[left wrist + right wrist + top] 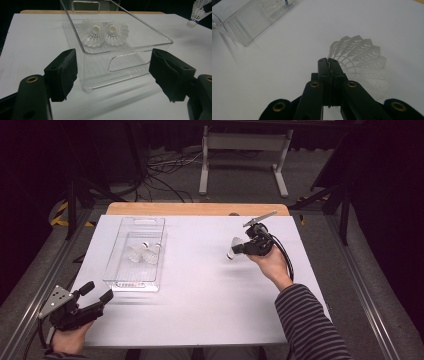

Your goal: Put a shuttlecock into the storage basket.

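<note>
At about eight o'clock on the white table I keep my left gripper low near the edge, with its jaws spread wide and nothing between them. I hold it there, I think, so it stays ready to steady the clear tray if that slides. In the left gripper view the near end of this tray, with its handle cut-out, stands just ahead of the two pads.

The tray lies at about ten o'clock, its long side running away from me. Two white shuttlecocks lie inside it, side by side and touching, near the middle of the floor.

At about two o'clock, well apart from the tray, my right gripper carries the third shuttlecock. The jaws are pressed together on the edge of its feather skirt; in the right gripper view the skirt fans out just beyond the tips. The cork end hangs down and to the left, above the table. I judge this thin grip is chosen because the skirt is soft and easy to pinch. The next move is probably to bring it over the tray.
</note>
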{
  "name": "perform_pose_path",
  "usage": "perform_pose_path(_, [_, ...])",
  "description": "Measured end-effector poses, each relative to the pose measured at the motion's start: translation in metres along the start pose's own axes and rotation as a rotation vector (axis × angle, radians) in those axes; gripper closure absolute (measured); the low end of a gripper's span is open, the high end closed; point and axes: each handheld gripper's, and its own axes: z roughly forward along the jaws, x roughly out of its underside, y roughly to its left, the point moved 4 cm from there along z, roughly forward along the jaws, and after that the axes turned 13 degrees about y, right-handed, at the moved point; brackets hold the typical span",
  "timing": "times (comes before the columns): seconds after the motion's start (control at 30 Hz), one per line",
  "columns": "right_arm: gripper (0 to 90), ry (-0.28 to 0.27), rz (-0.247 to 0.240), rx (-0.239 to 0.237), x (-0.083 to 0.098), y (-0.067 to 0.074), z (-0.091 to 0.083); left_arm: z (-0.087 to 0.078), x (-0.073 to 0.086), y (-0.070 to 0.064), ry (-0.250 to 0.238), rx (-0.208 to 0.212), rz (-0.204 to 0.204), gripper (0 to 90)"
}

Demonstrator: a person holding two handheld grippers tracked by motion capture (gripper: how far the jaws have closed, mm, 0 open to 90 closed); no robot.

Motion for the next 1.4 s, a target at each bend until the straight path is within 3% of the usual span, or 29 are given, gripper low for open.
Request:
perform_pose_path(0.7, [90.0, -0.014, -0.059, -0.038, 0.008, 0.027, -0.003, 0.0, -0.001, -0.002, -0.005, 0.002, 0.004, 23.9])
perform_pose_path(1.13, [90.0, -0.014, -0.1, -0.077, 0.012, 0.048, 0.003, 0.0, -0.002, -0.004, -0.005, 0.003, 0.007, 23.8])
perform_pose_path(1.4, [90.0, -0.013, -0.112, -0.089, 0.013, 0.053, 0.006, 0.001, -0.006, -0.008, 0.0, 0.006, 0.023, 23.8])
